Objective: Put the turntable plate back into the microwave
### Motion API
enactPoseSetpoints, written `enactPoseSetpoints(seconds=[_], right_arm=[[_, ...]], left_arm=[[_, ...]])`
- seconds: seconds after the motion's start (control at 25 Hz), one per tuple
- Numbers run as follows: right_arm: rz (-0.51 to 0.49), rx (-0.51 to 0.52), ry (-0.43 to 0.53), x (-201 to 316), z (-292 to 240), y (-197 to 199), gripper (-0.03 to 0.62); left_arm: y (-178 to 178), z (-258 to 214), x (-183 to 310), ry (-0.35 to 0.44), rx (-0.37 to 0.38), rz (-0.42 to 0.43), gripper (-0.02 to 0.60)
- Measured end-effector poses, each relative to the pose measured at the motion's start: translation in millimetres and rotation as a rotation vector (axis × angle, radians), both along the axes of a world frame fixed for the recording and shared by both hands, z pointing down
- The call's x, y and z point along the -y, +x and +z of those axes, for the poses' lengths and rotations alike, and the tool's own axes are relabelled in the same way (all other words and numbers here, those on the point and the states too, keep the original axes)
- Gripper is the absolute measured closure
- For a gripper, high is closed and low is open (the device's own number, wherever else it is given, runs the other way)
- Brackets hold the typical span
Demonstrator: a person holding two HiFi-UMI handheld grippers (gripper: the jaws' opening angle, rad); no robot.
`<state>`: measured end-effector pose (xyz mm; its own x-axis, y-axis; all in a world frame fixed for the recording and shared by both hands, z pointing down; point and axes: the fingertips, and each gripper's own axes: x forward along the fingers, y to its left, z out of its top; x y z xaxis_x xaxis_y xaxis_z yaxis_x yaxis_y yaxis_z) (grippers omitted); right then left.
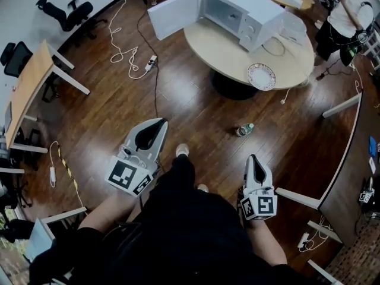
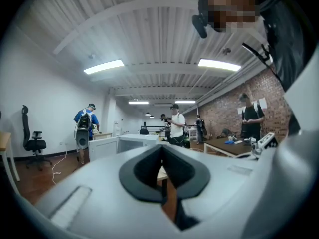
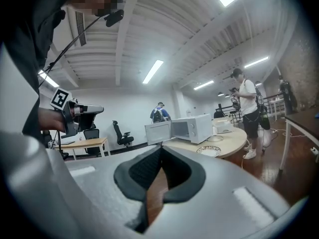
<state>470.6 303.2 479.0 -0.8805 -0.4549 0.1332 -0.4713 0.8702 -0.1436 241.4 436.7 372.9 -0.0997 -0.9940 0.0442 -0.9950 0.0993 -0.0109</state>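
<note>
The left gripper and the right gripper were held low in front of the person, well apart from the table. Each had its jaws closed tip to tip, with nothing between them. The plate lay on the round table near its edge (beside the microwave, not inside it). The microwave's door stood wide open. A bottle lay on the wood floor between the person and the table.
</note>
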Motion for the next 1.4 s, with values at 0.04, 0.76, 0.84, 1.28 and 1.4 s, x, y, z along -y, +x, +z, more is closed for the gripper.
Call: enactPoseSetpoints(seconds=[0.04, 0.76, 0.84, 1.28, 1.4], right_arm=[[0.004, -0.003, 0.001, 3, 0, -7, 0.592], [0.012, -0.051, 0.072, 46, -27, -147, 0.592], [0.024, -0.052, 0.065, 50, -26, -163, 0.592], [0.013, -0.07, 0.094, 54, -30, -222, 0.592], [0.01, -0.053, 0.102, 60, -33, -228, 0.592]], left_arm=[[-7, -1, 6, 0.006, -0.01, 0.005, 0.577], [-135, -15, 96, 0.063, -0.108, 0.138, 0.577], [-151, -18, 99, 0.065, -0.087, 0.147, 0.577], [-204, -14, 111, 0.055, -0.019, 0.191, 0.577], [-210, -14, 117, 0.064, -0.017, 0.183, 0.577]])
